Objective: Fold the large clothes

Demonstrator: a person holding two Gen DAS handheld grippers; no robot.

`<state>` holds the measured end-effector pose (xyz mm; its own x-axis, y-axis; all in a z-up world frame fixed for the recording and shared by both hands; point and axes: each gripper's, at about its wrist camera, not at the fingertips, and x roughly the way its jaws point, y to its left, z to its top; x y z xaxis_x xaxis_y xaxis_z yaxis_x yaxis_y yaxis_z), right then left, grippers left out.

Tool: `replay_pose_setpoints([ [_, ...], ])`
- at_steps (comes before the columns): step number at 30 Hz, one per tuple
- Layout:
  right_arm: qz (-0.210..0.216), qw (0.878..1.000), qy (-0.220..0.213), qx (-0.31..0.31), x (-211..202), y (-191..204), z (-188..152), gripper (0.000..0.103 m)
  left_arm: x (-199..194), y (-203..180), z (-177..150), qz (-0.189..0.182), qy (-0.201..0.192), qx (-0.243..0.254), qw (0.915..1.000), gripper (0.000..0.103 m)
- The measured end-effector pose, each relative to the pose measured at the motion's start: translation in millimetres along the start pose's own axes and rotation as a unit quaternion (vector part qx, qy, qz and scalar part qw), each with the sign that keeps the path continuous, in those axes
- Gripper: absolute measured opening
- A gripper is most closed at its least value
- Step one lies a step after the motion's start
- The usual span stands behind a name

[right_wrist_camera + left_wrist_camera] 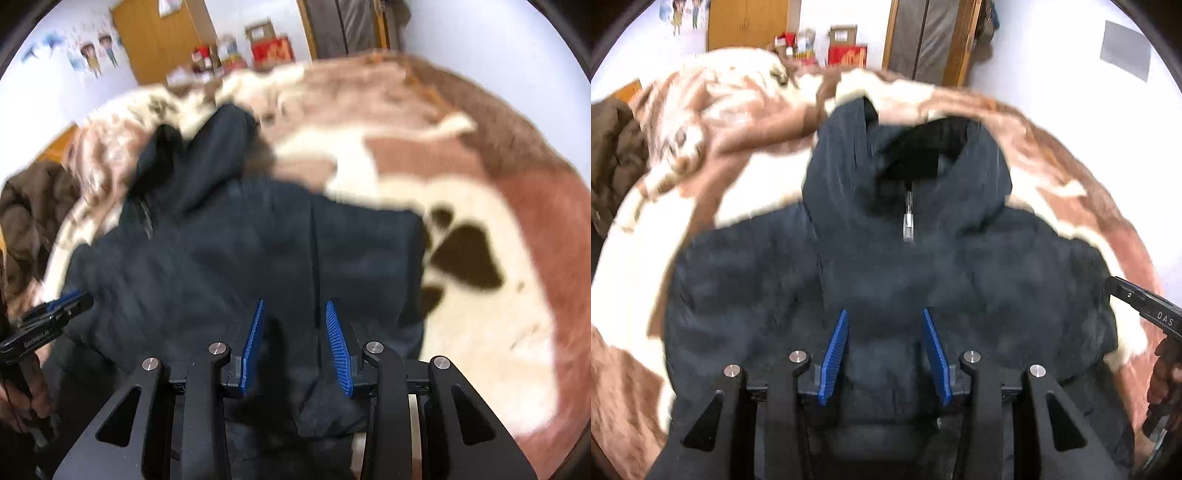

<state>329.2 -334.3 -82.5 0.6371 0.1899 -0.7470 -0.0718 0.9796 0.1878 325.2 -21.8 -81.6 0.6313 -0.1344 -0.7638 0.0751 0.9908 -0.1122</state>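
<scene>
Left gripper: your left gripper [884, 354] points down at the lower front of the dark navy jacket [886, 266]. Its blue pads [834, 358] stand partly apart with jacket fabric bunched between them; whether they pinch it you cannot tell from the blurred picture.

Right gripper: your right gripper [295, 347] stands over the jacket's [240, 251] lower edge, jaws about half apart. A fold of the dark cloth rises between the blue pads [338, 350]; a firm grip cannot be told.

Jacket: it lies front up on the brown-and-white blanket [757, 110], hood [908, 147] away from you, zip pull [908, 221] at the collar.

Left view only: the zip pull and the open hood seen head-on; your right gripper's black body [1145, 306] and the hand [1167, 380] holding it at the right edge.

Right view only: the dark paw-print pattern [469, 258] on the blanket just beside the jacket's right side; your left gripper [51, 314] at the left edge, touching the jacket's edge.

Around: a brown garment [26, 221] heaped at the blanket's left side; wooden cupboard [162, 37], red boxes [271, 50] and wall stickers [92, 55] at the far wall.

In the way: each gripper's black frame hides the jacket's hem.
</scene>
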Motion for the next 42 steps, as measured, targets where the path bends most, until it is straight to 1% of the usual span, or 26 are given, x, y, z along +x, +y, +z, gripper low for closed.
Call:
replay_pose_setpoints([
  [2, -0.006, 1.0, -0.001, -0.002, 7, 1, 14, 0.036, 6, 1, 14, 0.016, -0.01, 0.007, 0.9998, 0.044],
  [4, -0.017, 1.0, 0.017, -0.005, 31, 0, 25, 0.036, 33, 7, 22, 0.028, 0.015, 0.003, 0.9995, 0.044],
  [5, -0.021, 0.999, 0.032, -0.002, 43, -3, 25, 0.036, 53, 12, 21, 0.036, 0.04, -0.001, 0.9986, 0.044],
  [6, -0.025, 0.998, 0.053, 0.001, 60, -6, 24, 0.036, 67, 16, 16, 0.04, 0.054, -0.004, 0.9977, 0.045],
  [7, -0.026, 0.997, 0.066, -0.002, 73, -7, 21, 0.034, 78, 20, 11, 0.038, 0.057, -0.004, 0.9976, 0.045],
  [9, -0.033, 0.997, 0.07, -0.02, 84, -5, 12, 0.034, 87, 22, 4, 0.034, 0.05, -0.002, 0.9982, 0.047],
  [12, -0.049, 0.996, 0.069, -0.036, 95, 3, 5, 0.034, 94, 19, -4, 0.044, 0.039, 0.008, 0.9982, 0.047],
  [15, -0.055, 0.995, 0.071, -0.033, 89, 4, 9, 0.033, 90, 16, -3, 0.05, 0.047, 0.01, 0.9976, 0.047],
  [17, -0.054, 0.996, 0.057, -0.033, 69, 7, 16, 0.033, 76, 16, 6, 0.047, 0.05, 0.008, 0.9976, 0.044],
  [19, -0.037, 0.999, 0.03, -0.021, 38, 4, 18, 0.033, 47, 19, 11, 0.037, 0.028, 0.006, 0.9989, 0.044],
  [20, -0.032, 0.999, 0.023, -0.016, 26, 3, 16, 0.033, 34, 19, 10, 0.029, 0.016, 0.007, 0.9994, 0.044],
  [22, -0.022, 1.0, 0.014, -0.013, 5, 3, 7, 0.033, 5, 19, 1, 0.012, -0.01, 0.014, 0.9998, 0.044],
  [23, -0.017, 1.0, 0.012, -0.014, -3, 5, -1, 0.033, -2, 19, -5, 0.008, -0.017, 0.02, 0.9996, 0.044],
  [25, -0.014, 0.999, 0.023, -0.021, -4, 9, -14, 0.033, 2, 18, -18, 0.013, -0.002, 0.03, 0.9995, 0.044],
  [27, -0.015, 0.998, 0.051, -0.023, 12, 13, -27, 0.033, 27, 22, -27, 0.024, 0.035, 0.029, 0.9987, 0.045],
  [28, -0.017, 0.997, 0.067, -0.021, 26, 13, -32, 0.033, 37, 25, -32, 0.02, 0.046, 0.02, 0.9985, 0.046],
  [29, -0.017, 0.997, 0.074, -0.024, 34, 13, -35, 0.033, 43, 27, -34, 0.017, 0.048, 0.012, 0.9986, 0.047],
  [31, -0.024, 0.996, 0.075, -0.032, 42, 17, -36, 0.033, 47, 27, -33, 0.018, 0.045, 0.003, 0.9988, 0.048],
  [35, -0.025, 0.996, 0.077, -0.035, 46, 17, -35, 0.033, 49, 24, -34, 0.023, 0.042, 0.013, 0.9988, 0.048],
  [38, -0.022, 0.996, 0.078, -0.029, 44, 15, -35, 0.033, 47, 25, -33, 0.021, 0.045, 0.009, 0.9987, 0.048],
  [40, -0.028, 0.996, 0.08, -0.03, 39, 18, -33, 0.034, 45, 28, -30, 0.025, 0.05, 0.009, 0.9984, 0.048],
  [42, -0.032, 0.997, 0.071, -0.029, 24, 19, -31, 0.035, 33, 27, -28, 0.028, 0.049, 0.009, 0.9983, 0.048],
])
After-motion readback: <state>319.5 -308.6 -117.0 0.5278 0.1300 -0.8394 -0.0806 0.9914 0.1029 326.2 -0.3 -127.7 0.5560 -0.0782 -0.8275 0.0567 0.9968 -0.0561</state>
